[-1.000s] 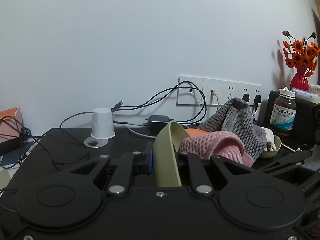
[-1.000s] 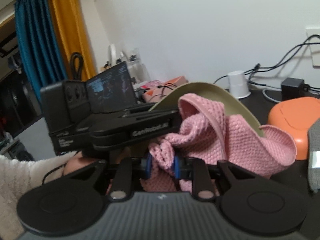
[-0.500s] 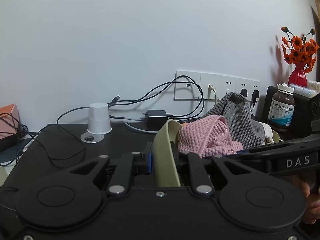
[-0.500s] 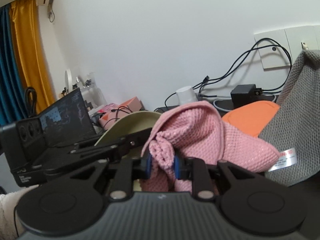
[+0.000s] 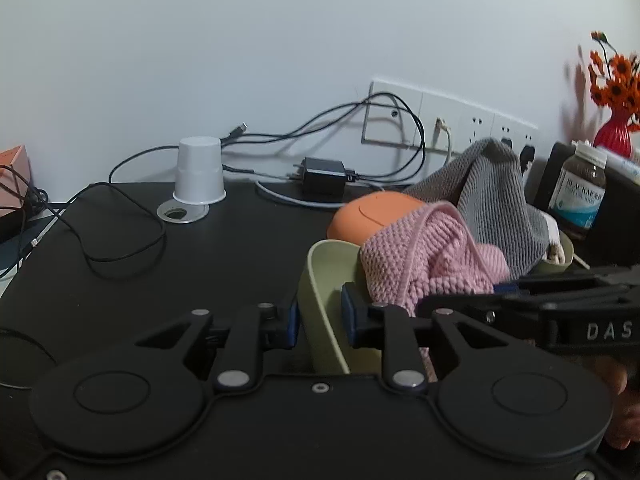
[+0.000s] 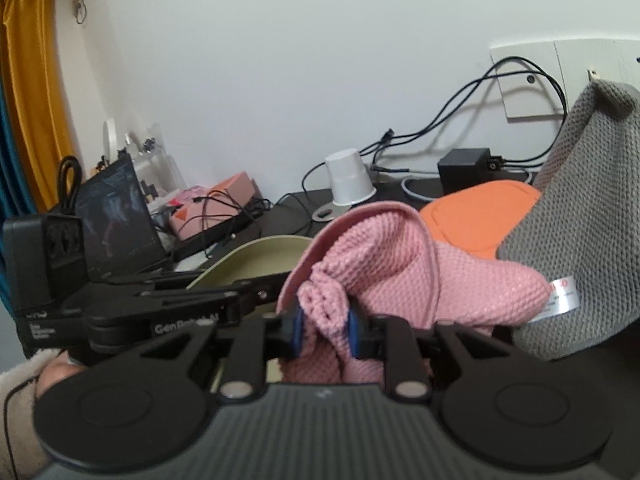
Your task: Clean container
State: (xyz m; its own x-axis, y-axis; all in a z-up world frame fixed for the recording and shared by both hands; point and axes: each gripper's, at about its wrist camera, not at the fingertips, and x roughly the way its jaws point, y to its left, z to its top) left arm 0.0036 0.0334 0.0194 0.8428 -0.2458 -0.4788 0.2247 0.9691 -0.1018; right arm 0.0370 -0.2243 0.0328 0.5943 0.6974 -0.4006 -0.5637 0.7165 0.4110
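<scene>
Pale green container [image 5: 320, 280] standing on the black desk [image 5: 240, 248], rim wall between the left gripper's [image 5: 319, 317] jaws. Just been opening; left pad against the wall, right pad clear, grip slackened. Pink cloth [image 6: 384, 256] bunched inside, pinched tight by the right gripper [image 6: 323, 326]. Orange lid [image 5: 370, 216] just behind, grey cloth [image 5: 492, 200] beside.

This looks like a room in a home, used as a desk corner. On the black surface [image 5: 248, 240] lie cables [image 5: 120, 236] below wall sockets [image 5: 452, 120], with a red flower vase [image 5: 614, 134] at far right, and a laptop [image 6: 116, 216] and yellow curtain [image 6: 32, 80] at left.
</scene>
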